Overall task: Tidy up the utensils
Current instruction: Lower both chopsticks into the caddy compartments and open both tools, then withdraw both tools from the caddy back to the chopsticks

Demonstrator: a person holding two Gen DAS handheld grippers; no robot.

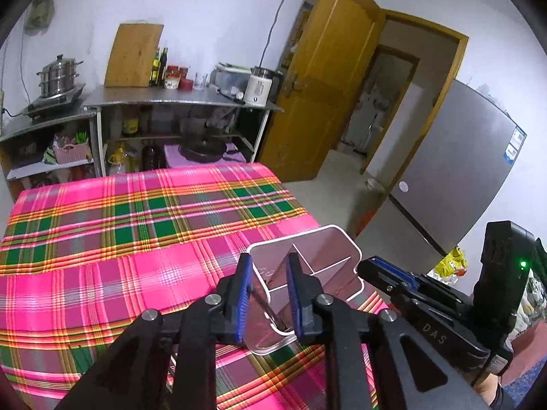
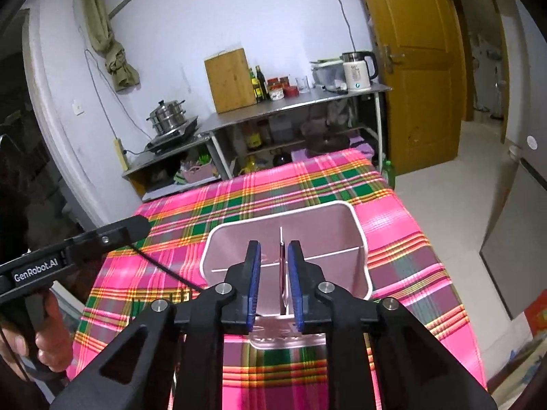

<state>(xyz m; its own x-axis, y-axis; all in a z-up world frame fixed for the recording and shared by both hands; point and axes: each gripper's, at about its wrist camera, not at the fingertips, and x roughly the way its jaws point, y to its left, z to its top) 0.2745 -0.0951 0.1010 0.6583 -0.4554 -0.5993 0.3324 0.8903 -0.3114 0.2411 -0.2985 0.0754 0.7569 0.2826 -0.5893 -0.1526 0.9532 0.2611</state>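
A pink utensil holder (image 1: 321, 246) (image 2: 321, 229) with a white rim and inner dividers stands on the plaid tablecloth near the table's right edge. My left gripper (image 1: 268, 259) hangs over its near-left compartment. A thin dark utensil (image 1: 265, 304) slants down between the jaws into the holder, and the blue pads (image 1: 241, 304) stand off it. My right gripper (image 2: 274, 246) is over the holder's middle. A slim utensil (image 2: 281, 266) stands upright in the gap between its pads, touching neither. Each gripper shows at the edge of the other's view.
The table (image 1: 102, 239) carries a pink and green plaid cloth. Behind it is a steel shelf (image 1: 177, 100) with a kettle (image 1: 261, 85), a cutting board, bottles and a steamer pot. A wooden door (image 1: 328, 78) and a grey fridge (image 1: 454, 171) stand to the right. A hand (image 2: 44, 335) holds the left gripper's handle.
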